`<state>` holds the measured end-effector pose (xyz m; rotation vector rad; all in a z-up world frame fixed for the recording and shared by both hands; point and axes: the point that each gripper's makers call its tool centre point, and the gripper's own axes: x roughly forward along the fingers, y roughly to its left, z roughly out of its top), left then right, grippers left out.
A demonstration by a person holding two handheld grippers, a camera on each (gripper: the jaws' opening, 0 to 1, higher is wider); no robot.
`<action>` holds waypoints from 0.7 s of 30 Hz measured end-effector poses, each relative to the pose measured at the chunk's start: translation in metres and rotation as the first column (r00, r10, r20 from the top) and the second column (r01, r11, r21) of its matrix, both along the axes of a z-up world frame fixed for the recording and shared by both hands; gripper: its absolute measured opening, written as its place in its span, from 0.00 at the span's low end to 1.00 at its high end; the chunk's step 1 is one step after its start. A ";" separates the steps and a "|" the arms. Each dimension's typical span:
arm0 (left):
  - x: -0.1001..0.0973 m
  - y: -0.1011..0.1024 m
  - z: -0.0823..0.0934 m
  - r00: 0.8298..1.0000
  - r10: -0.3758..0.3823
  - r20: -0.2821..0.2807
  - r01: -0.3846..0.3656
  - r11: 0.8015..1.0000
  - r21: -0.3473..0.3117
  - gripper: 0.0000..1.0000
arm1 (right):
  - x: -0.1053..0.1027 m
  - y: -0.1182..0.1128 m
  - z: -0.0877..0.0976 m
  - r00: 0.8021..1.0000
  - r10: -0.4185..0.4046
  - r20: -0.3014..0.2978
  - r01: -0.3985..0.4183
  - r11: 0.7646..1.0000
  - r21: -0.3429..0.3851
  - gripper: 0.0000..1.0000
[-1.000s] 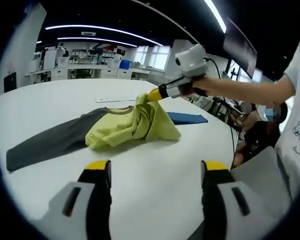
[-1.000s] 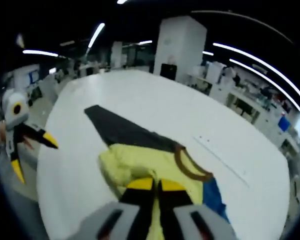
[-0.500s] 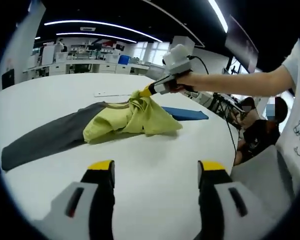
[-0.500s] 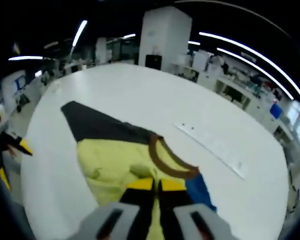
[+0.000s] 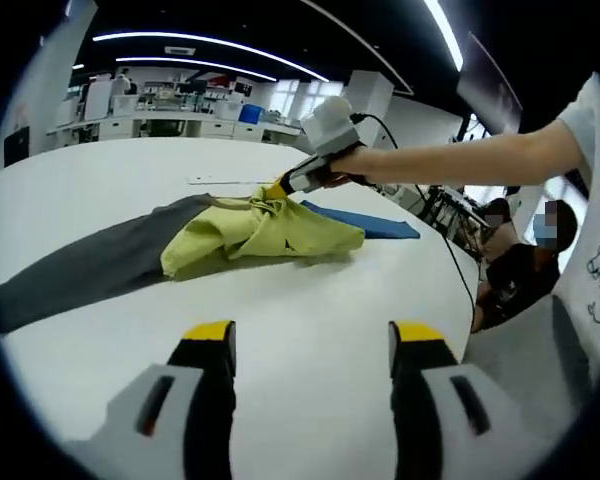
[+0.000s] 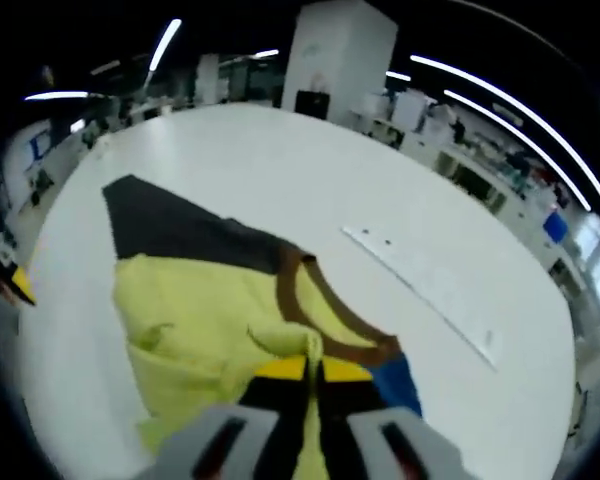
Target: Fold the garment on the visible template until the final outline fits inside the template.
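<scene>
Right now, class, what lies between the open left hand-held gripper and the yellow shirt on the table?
Bare white table. In the left gripper view, nothing sits between the left hand-held gripper and the yellow shirt.

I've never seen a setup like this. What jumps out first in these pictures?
The yellow-green shirt bunched in the middle of the big white table, with one long dark grey sleeve stretched out flat beside it. The right gripper, held in a person's hand, is shut on the shirt near its brown collar, and a blue patch shows from under the cloth. The left gripper hangs open over bare table.
</scene>
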<state>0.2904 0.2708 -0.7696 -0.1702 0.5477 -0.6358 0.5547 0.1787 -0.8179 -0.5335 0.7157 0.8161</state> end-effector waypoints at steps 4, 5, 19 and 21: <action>0.001 -0.003 -0.002 1.000 -0.007 -0.010 0.007 1.000 -0.005 0.59 | -0.004 -0.002 -0.006 0.999 -0.020 -0.029 0.021 1.000 0.011 0.00; 0.001 -0.003 -0.003 1.000 -0.010 -0.012 0.010 1.000 -0.008 0.59 | -0.005 -0.002 -0.007 0.999 -0.021 -0.033 0.022 1.000 0.011 0.00; -0.002 -0.004 -0.009 1.000 -0.014 -0.019 0.014 1.000 -0.013 0.58 | -0.010 -0.004 0.009 0.999 -0.038 -0.017 0.040 0.992 0.122 0.43; -0.003 -0.005 -0.010 1.000 -0.016 -0.023 0.016 1.000 -0.012 0.58 | -0.024 -0.004 0.013 0.999 -0.040 -0.016 0.041 0.988 0.146 0.53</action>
